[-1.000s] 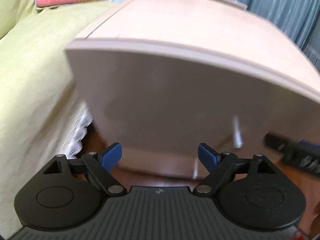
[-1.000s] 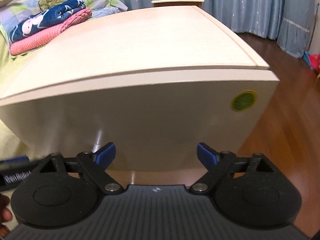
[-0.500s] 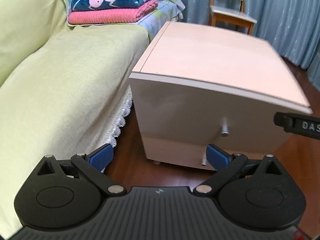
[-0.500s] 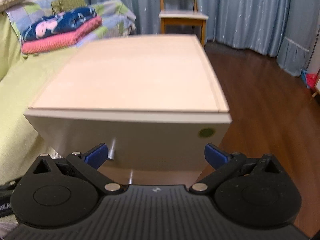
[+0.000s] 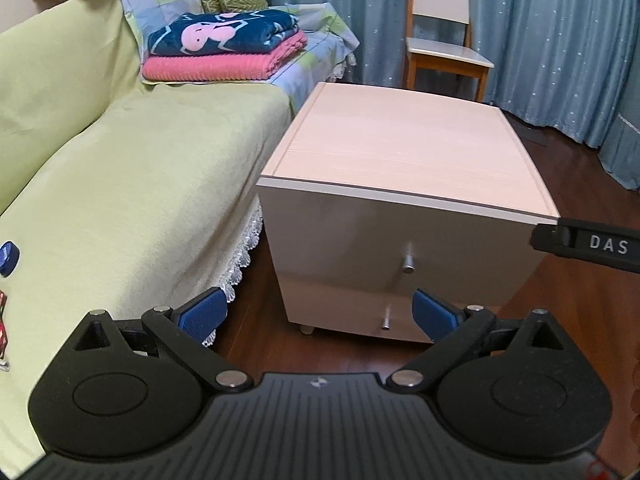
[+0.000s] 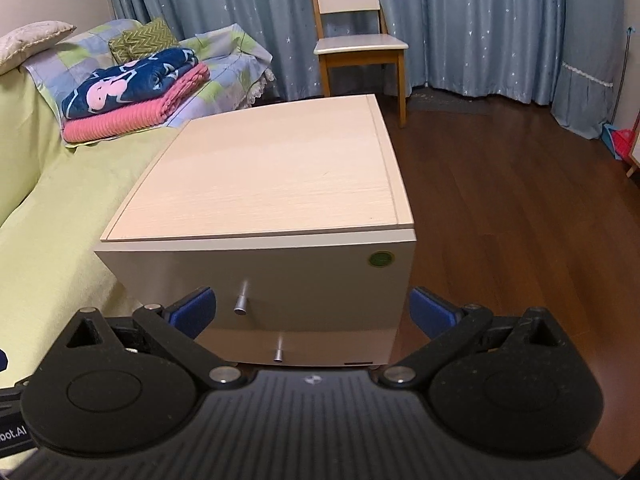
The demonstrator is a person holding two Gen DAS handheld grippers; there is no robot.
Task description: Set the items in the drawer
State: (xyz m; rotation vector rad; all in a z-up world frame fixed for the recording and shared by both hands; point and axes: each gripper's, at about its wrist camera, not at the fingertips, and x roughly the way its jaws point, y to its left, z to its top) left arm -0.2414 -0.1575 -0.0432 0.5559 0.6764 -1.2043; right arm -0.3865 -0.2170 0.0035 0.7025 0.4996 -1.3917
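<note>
Beside the cabinet (image 5: 400,160), on its left, a green-covered sofa (image 5: 120,184) runs along the room, its lace hem just short of the cabinet's side. A small blue object (image 5: 8,257) lies on the sofa cover at the far left edge of the left wrist view, well away from the cabinet; what it is cannot be told. Farther back on the sofa, left of and beyond the cabinet, rests a pile of folded blankets (image 5: 224,52), a dark blue one on a pink one. The cabinet itself stands on the dark wood floor (image 6: 520,208) with both drawers closed: the upper drawer (image 6: 280,280) carries a metal knob (image 6: 241,303), and the lower drawer (image 6: 304,344) has its own knob (image 6: 277,350) beneath. A round green sticker (image 6: 381,259) sits at the upper drawer's right corner. The left gripper (image 5: 318,314) is in front of the cabinet, fingers spread wide and empty. The right gripper (image 6: 312,312) faces the drawer fronts, likewise spread wide with nothing between its fingers. Behind the cabinet, to the right, a wooden chair (image 6: 356,40) stands against blue curtains (image 6: 480,20).
</note>
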